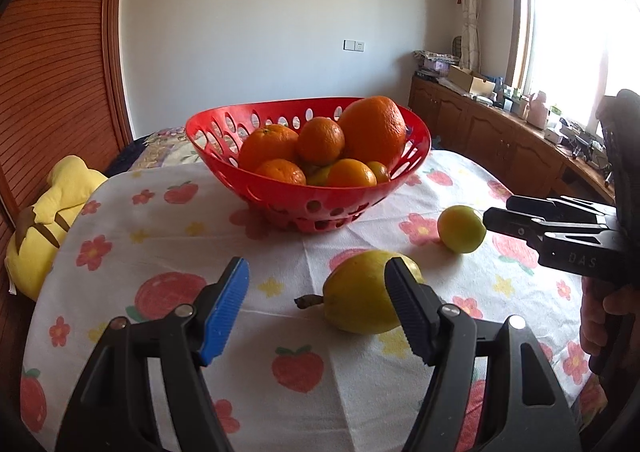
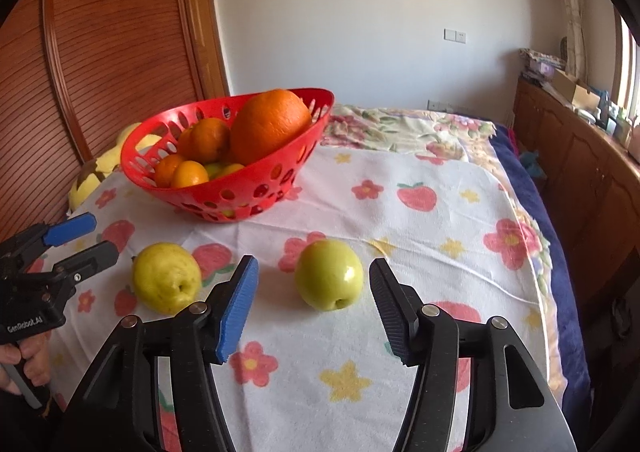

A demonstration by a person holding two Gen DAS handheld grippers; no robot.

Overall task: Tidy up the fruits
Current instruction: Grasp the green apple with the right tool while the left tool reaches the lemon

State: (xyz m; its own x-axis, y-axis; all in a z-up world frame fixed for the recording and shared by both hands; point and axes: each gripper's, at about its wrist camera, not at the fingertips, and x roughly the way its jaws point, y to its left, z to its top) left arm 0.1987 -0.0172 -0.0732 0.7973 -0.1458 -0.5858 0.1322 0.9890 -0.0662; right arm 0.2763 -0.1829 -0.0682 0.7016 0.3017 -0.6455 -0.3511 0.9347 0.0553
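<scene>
A red perforated basket [image 1: 320,194] [image 2: 240,188] holds a big orange [image 1: 374,130] [image 2: 270,124] and several smaller oranges. A yellow pear [image 1: 360,294] [image 2: 166,276] lies on the cloth, partly behind the right finger of my left gripper [image 1: 318,292], which is open with nothing between its fingers. A green apple [image 2: 329,274] [image 1: 461,228] lies just beyond my open right gripper [image 2: 314,294], roughly between its fingertips. Each gripper also shows in the other's view: the right one [image 1: 496,214] beside the apple, the left one [image 2: 92,236] left of the pear.
A white cloth with a fruit-and-flower print [image 1: 160,236] [image 2: 420,244] covers the surface. A yellow plush toy [image 1: 48,220] lies at its left edge, next to a wooden wardrobe [image 1: 52,92]. A flowered blanket [image 2: 400,128] lies beyond, with wooden cabinets [image 2: 580,172] on the right.
</scene>
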